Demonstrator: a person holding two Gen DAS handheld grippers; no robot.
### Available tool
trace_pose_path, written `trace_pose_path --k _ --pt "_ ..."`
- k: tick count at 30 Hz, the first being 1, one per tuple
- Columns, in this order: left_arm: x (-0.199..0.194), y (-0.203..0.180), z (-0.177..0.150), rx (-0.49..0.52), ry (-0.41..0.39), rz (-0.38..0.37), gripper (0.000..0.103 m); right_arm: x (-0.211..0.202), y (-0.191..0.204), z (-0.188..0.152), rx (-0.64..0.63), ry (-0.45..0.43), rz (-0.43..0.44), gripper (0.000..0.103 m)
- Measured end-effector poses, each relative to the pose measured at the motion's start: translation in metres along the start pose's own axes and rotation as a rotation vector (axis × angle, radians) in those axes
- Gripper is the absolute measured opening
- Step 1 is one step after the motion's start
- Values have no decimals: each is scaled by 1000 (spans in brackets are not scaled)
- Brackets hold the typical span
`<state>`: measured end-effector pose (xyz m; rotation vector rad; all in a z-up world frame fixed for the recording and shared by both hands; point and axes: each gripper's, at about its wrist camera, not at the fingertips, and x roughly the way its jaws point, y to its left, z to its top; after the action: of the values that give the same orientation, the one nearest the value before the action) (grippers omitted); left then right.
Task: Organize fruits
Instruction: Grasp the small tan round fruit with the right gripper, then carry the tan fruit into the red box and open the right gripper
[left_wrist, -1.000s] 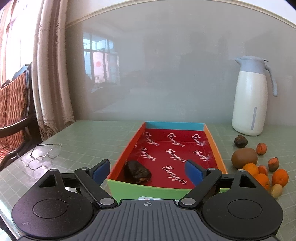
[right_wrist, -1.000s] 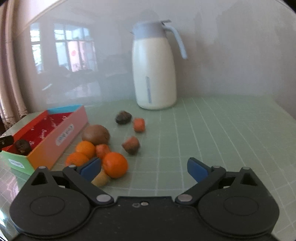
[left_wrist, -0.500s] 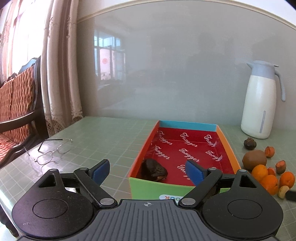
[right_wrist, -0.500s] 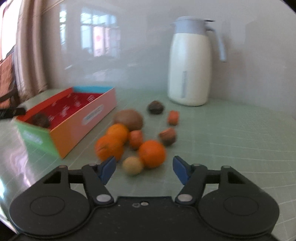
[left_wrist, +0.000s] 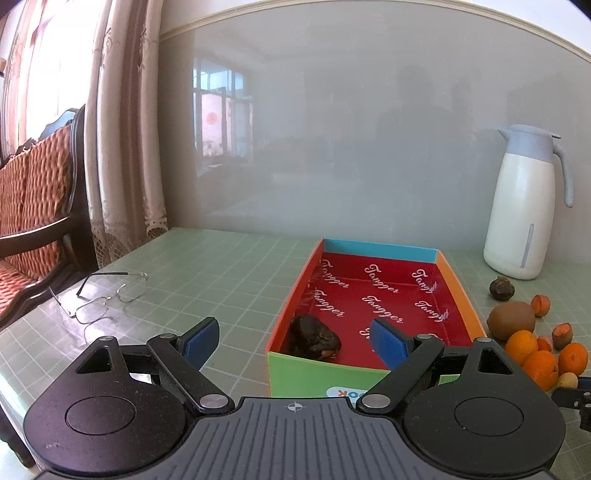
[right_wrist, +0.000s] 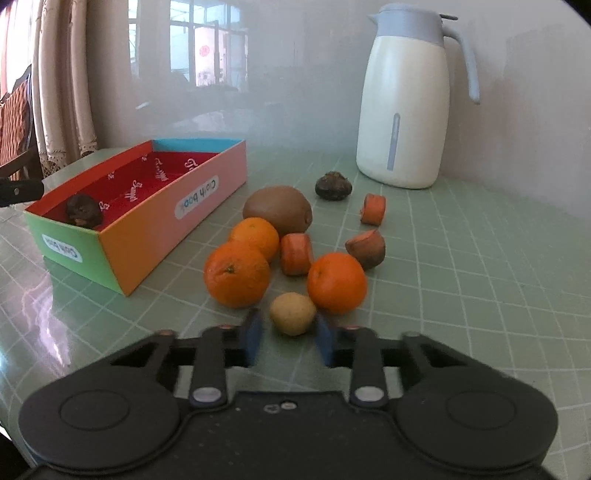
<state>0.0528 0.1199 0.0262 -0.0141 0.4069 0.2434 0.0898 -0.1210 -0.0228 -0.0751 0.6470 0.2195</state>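
The right gripper (right_wrist: 287, 336) is pinching a small tan round fruit (right_wrist: 292, 313) between its blue pads (right_wrist: 253, 334) (both pads are motion-blurred, so exactly where they are pressing is hard to read), low on the green gridded tabletop (right_wrist: 461, 266). Just beyond it, at 11 and 1 o'clock from the tan fruit, two oranges (right_wrist: 236, 274) are sitting, with a third orange (right_wrist: 255, 237) behind the left one and a cut carrot piece (right_wrist: 296, 254) between them. A brown kiwi (right_wrist: 277, 209) is lying farther back at 12 o'clock, a dark round fruit (right_wrist: 333, 186) beyond it, and two more orange-fleshed pieces (right_wrist: 373, 209) to the right. A white jug with a pale blue lid (right_wrist: 404, 96) is standing at 1 o'clock near the wall. At 10 o'clock a multicoloured cardboard box (right_wrist: 162, 218) is showing an oval label reading "Cloth book" on its long side; its red lining (left_wrist: 376, 302) is repeating the script word "Tangger". One dark wrinkled fruit (left_wrist: 314, 336) is lying inside at the box's near-left corner. The left gripper (left_wrist: 291, 345) is hovering before that near end with its pads spread wide and nothing between them. A pair of wire-framed glasses (left_wrist: 101, 299) is lying at 10 o'clock from it.
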Motion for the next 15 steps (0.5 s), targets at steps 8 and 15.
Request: trace_pose_path --k 8,15 --pt "-1 1 0 0 -3 4 88 -7 4 4 -8 -26 11 25" --pt "-4 12 -1 -13 -6 22 88 -20 9 12 -12 -70 11 25"
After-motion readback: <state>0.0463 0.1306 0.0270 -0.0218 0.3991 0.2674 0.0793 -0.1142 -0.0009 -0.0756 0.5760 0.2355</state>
